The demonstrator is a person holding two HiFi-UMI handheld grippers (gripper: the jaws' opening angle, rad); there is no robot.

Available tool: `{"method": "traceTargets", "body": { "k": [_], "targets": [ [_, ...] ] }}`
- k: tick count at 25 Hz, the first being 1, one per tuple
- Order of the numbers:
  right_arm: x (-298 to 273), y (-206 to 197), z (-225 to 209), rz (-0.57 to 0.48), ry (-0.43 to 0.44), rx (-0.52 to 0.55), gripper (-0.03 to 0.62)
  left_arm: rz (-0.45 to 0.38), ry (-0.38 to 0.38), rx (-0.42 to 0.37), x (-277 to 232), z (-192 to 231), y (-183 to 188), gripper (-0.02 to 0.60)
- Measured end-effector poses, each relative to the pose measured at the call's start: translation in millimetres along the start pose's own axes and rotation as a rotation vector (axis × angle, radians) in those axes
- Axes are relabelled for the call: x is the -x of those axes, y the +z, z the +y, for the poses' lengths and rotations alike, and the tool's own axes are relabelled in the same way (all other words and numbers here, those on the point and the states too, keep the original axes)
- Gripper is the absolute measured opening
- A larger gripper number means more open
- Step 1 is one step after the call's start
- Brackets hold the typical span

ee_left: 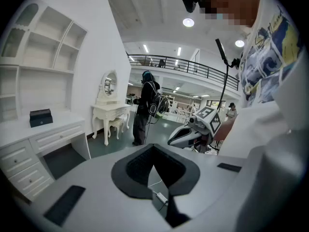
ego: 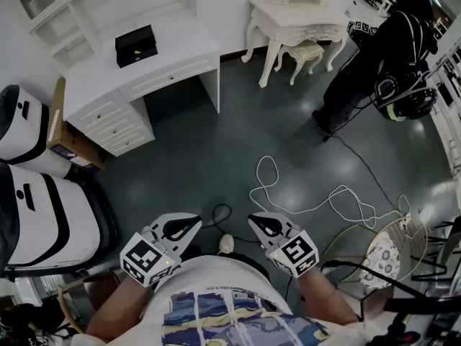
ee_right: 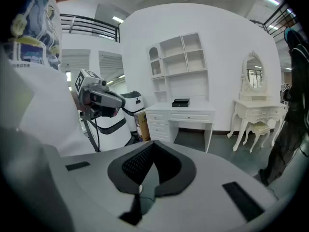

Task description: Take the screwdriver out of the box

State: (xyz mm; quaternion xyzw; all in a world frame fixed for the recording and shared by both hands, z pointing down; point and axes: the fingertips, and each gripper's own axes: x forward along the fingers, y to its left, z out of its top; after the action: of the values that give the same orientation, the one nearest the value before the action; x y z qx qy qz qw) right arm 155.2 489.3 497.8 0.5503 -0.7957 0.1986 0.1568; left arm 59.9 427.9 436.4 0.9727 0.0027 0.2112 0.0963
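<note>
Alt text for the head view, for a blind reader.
Seen from above, a person holds the left gripper and right gripper low before their torso, jaws together and empty, over a grey floor. A black box sits on a white desk upper left.

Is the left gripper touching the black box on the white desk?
Apart. The head view shows the black box on the white desk and the left gripper down by the person, with dark floor between.

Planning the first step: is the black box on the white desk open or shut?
Shut: the black box shows an unbroken flat top, no interior visible.
</note>
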Motion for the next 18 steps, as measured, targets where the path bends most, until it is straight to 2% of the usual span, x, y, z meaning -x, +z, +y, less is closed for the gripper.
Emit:
{"method": "traceTargets", "body": {
  "k": [6,12,18],
  "targets": [
    [-2.3,4.1,-2.7,-0.001,0.006,0.011,0.025,-0.001,0.005,0.026,0.2,2.7,-2.7,0.012],
    [-13.8,8.3,-6.3,0.002,0.051,0.02,0.025,-0.009,0.028,0.026,-1.7,7.2,7.0,0.012],
    [-54.2,28.7,-10.2,-0.003,0.096,0.027,0.025,-0.012,0.044,0.059,6.2,43.8,3.9,0.012]
  ]
}}
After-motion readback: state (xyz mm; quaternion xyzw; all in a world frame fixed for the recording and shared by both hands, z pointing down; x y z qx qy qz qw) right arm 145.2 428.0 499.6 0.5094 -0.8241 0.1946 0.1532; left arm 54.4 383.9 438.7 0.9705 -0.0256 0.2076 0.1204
